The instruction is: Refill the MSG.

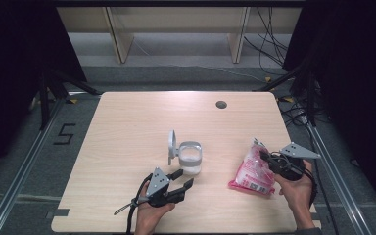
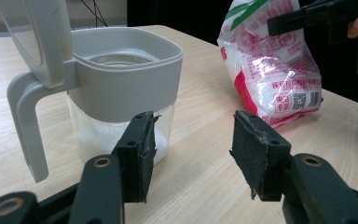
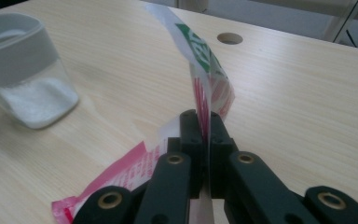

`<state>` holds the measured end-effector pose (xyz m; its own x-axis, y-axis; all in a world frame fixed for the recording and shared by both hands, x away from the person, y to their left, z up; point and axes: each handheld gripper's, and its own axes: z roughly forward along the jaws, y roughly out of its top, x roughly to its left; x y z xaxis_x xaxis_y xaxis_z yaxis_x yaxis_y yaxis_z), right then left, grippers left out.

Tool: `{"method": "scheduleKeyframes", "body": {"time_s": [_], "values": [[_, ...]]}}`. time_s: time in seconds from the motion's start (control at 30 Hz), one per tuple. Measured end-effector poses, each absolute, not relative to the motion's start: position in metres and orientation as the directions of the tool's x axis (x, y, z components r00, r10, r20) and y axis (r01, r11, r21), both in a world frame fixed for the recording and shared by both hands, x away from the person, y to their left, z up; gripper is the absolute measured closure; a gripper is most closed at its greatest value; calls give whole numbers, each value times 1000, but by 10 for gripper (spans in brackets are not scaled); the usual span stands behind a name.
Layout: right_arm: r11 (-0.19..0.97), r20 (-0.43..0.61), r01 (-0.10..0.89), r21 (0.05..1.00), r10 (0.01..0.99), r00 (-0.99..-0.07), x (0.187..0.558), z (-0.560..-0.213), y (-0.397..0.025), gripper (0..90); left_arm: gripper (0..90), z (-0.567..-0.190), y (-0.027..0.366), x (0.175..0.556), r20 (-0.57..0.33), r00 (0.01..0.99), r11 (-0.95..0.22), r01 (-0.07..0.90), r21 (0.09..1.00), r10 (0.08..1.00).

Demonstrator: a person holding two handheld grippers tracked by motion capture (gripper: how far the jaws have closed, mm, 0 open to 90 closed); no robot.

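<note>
1. On the wooden table [image 1: 127, 127], right of centre, a pink and white plastic bag [image 1: 252, 169] of white granules lies with its upper edge lifted.
2. Right gripper [image 1: 266, 157]: jaws pressed together on that upper edge; the film stands up between them in the right gripper view.
3. Left gripper [image 1: 184, 179]: jaws apart, holding nothing, just in front of the container.
4. Clear container [image 1: 191, 158] with grey collar, handle and raised lid stands mid-table, holding a low layer of white granules; apart from the bag.
</note>
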<state>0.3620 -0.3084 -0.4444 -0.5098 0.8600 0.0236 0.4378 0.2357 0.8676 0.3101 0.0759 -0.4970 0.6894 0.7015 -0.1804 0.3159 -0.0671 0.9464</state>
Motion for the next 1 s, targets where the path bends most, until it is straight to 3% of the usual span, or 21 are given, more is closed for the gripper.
{"method": "scheduleKeyframes", "body": {"time_s": [0.53, 1.0], "values": [[242, -11, 420, 875, 876, -483, 366, -449, -313, 851, 473, -497, 76, 310, -179, 693, -73, 317, 946, 698], [192, 29, 464, 865, 903, -428, 368, -455, -319, 785, 468, -497, 79, 311, -177, 694, -67, 309, 949, 698]]}}
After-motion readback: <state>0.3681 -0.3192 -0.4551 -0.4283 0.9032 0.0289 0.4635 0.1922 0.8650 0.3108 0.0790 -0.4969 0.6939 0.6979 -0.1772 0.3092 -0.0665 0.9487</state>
